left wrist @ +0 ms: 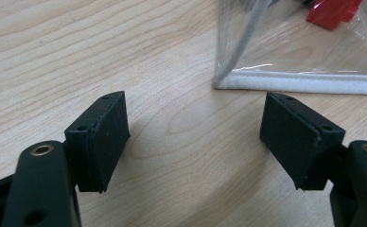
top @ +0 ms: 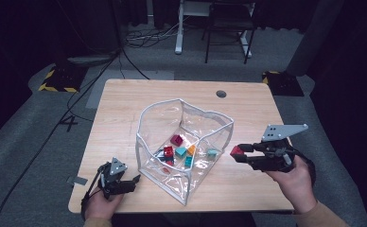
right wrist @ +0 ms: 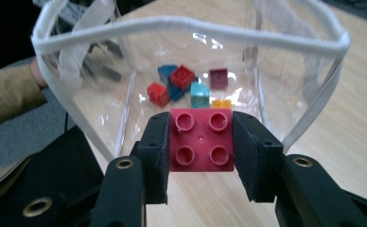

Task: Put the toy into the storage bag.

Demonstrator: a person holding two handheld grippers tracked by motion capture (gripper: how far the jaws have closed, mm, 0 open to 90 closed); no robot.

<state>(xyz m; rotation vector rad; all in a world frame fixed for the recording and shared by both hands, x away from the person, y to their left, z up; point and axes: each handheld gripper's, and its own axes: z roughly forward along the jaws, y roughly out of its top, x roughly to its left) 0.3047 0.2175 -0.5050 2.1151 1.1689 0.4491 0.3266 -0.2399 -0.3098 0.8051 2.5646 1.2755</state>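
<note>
Red brick (right wrist: 201,140), clamped in right gripper (top: 239,153), faces the clear bin's rim (right wrist: 191,26); left gripper (left wrist: 196,142) gapes.

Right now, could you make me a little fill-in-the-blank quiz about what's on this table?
1. The right tool grips a red square brick with ____ studs on top.
2. The clear plastic bag with white trim stands on a ____ table.
3. The left tool has its jaws ____, with nothing between them.
4. The purple block lies ____ the bag.

Missing words: four; wooden; open; inside
</note>
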